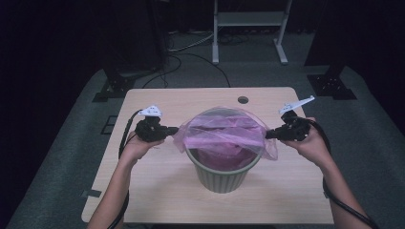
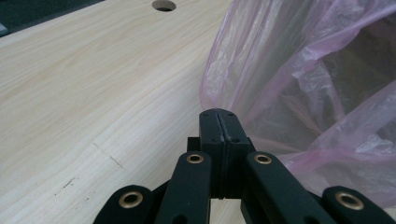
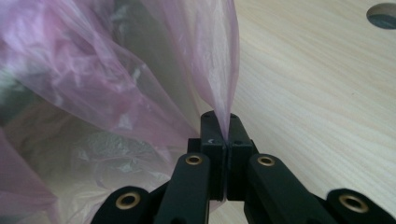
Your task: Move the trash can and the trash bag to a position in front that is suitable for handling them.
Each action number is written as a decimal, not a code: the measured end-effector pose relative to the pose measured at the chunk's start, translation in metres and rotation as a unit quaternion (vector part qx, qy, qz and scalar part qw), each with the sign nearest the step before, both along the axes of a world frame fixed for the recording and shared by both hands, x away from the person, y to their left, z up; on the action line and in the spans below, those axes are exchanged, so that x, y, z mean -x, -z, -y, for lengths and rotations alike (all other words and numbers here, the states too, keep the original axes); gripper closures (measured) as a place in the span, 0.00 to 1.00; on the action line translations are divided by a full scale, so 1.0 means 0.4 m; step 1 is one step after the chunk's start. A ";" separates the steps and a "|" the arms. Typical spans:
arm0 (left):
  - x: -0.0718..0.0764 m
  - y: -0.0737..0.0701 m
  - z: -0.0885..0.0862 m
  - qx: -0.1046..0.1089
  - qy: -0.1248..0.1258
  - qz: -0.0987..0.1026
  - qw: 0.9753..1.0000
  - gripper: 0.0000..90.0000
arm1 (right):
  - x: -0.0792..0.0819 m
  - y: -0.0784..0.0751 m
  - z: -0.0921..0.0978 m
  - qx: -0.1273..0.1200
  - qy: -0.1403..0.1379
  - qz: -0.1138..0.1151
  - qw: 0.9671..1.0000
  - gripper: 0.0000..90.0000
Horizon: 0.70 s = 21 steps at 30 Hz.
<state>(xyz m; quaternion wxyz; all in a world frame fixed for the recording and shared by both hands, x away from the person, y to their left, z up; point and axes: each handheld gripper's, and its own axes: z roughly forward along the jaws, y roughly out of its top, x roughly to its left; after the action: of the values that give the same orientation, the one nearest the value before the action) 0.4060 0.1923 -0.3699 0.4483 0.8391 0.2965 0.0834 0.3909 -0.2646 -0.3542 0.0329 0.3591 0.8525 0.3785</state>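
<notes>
- A pink plastic bag [image 1: 224, 131] sits in the mouth of a grey-green ribbed bin [image 1: 222, 176] at the middle of the counter [image 1: 157, 186], its film ballooned above the rim and draped partly over the bin's sides.
- Your left gripper [image 1: 175, 129] meets the bag's left edge, your right gripper [image 1: 268, 134] its right edge, so the film is stretched between your two hands across the bin's opening.
- In the right gripper view, the fingers [image 3: 236, 128] are pressed together with a fold of the pink film rising from the seam between them: a clear pinch on the bag.
- In the left gripper view, the fingers [image 2: 210, 126] are likewise pressed together beside the bag; the film lies just to their right, and it appears to be caught at their tip, though the seam itself shows no plastic plainly.
- Your hands hold both grippers level, above the counter, on opposite sides of the bin, cables trailing back along your forearms.
- A round cable hole [image 1: 243, 100] is cut in the pale wood counter beyond the bin, near the far edge.
- Past the counter, a grey floor and the legs of a white frame [image 1: 248, 28] stand in dim light.
</notes>
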 end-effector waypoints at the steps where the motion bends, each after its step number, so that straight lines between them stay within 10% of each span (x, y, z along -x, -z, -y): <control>1: -0.001 0.002 0.000 0.000 0.000 -0.002 1.000 1.00 | 0.000 0.003 0.000 0.000 0.000 -0.003 1.000 1.00; 12: 0.006 0.005 -0.008 0.002 0.005 -0.003 1.000 1.00 | 0.006 0.026 0.007 -0.015 -0.002 -0.012 1.000 0.90; 21: 0.050 -0.068 -0.069 0.030 0.028 0.023 0.999 0.71 | 0.064 -0.038 0.083 -0.052 0.009 0.034 0.998 0.70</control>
<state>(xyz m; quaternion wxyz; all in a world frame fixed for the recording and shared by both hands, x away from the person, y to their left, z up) 0.3860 0.2200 -0.3428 0.4818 0.8314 0.2647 0.0810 0.3654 -0.2976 -0.3391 0.0464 0.3549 0.8268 0.4338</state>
